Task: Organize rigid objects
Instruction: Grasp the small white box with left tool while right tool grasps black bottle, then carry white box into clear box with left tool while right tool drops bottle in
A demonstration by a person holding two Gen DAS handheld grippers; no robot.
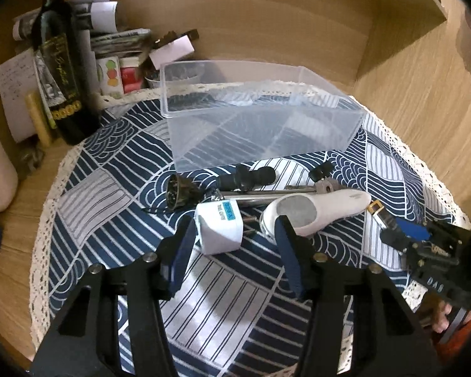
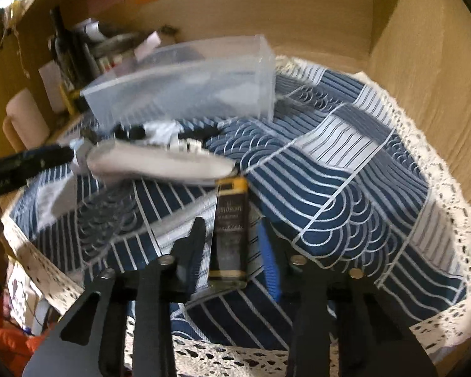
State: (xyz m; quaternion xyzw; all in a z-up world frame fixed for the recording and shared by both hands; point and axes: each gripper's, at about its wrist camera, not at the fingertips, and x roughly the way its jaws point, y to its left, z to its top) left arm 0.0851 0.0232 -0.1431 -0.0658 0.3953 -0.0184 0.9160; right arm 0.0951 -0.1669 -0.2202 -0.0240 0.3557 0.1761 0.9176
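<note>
Wooden desk panels close in a blue-and-white wave-patterned cloth [image 1: 223,298] with a lace edge, where a clear plastic bin [image 1: 254,119] stands empty toward the back and the loose items lie in a tight cluster just in front of it. The left gripper [image 1: 235,245] hangs spread wide over a white plug adapter [image 1: 219,229], gripping nothing, with a white shoe-shaped piece [image 1: 317,210] touching its right finger and a metal rod [image 1: 267,194] and black flashlight [image 1: 185,191] just behind. The right gripper [image 2: 232,242] straddles a small dark bottle with gold bands [image 2: 230,223], but blur leaves it unclear whether the fingers are pressing on it or merely flanking it. Risks, as I judge them: the bottle looks smooth and narrow, so a loose or off-centre pinch could let it twist out; the left fingers could nudge the shoe piece or rod while closing on the adapter; the light bin might slide if bumped.
</note>
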